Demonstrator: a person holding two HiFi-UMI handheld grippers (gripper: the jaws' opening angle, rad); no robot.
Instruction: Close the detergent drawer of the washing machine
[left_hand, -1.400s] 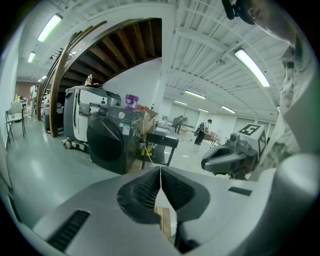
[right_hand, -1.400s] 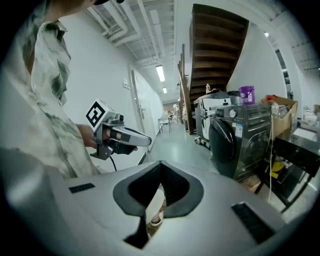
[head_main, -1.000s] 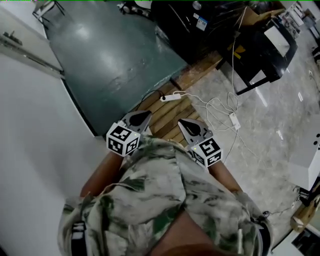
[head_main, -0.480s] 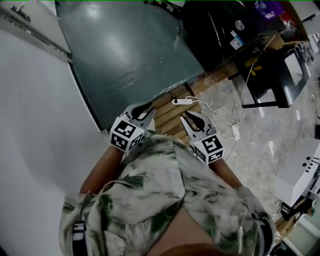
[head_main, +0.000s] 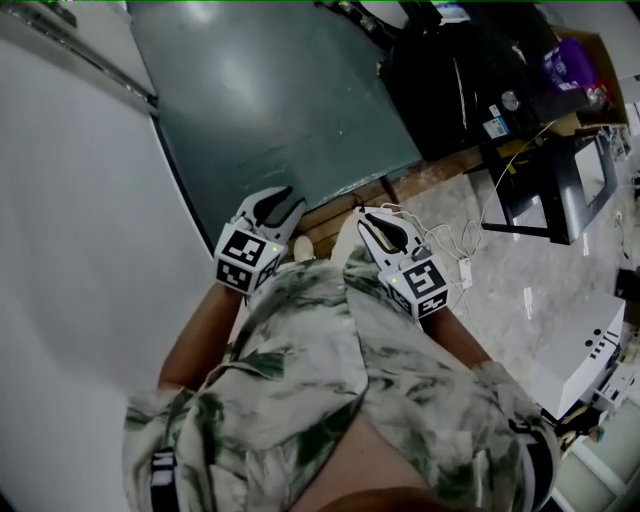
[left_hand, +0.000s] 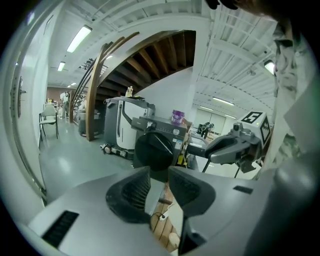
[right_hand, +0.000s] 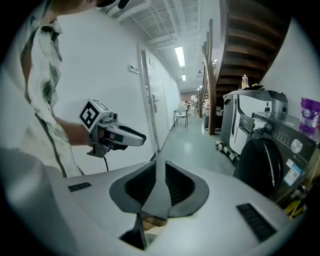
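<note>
Holding both grippers close against your patterned shirt (head_main: 330, 400), you are well apart from the washing machine (right_hand: 280, 150), so the task itself has not begun. The dark front-loader stands ahead across the green floor (head_main: 270, 90). Its round door (left_hand: 155, 148) faces you in the left gripper view, and its control panel (right_hand: 287, 134) with a knob shows at the edge of the right gripper view. The detergent drawer should sit in that top panel, but from here it is too small and dark to pick out. You cannot tell whether it stands out or how far.

Your left gripper (left_hand: 159, 175) has just been opening its jaws. They are now spread, with only the floor and the wooden boards (head_main: 335, 205) showing through the gap and nothing between the pads. Your right gripper (right_hand: 160, 167) has its jaws only narrowly apart, a thin slit with nothing in it.

Everything is left to do, as far as these views show. You need to reach the machine, find the drawer front in the panel, set a gripper against it and push it straight in until it sits flush. Either gripper looks free for that, since neither carries anything.
</note>
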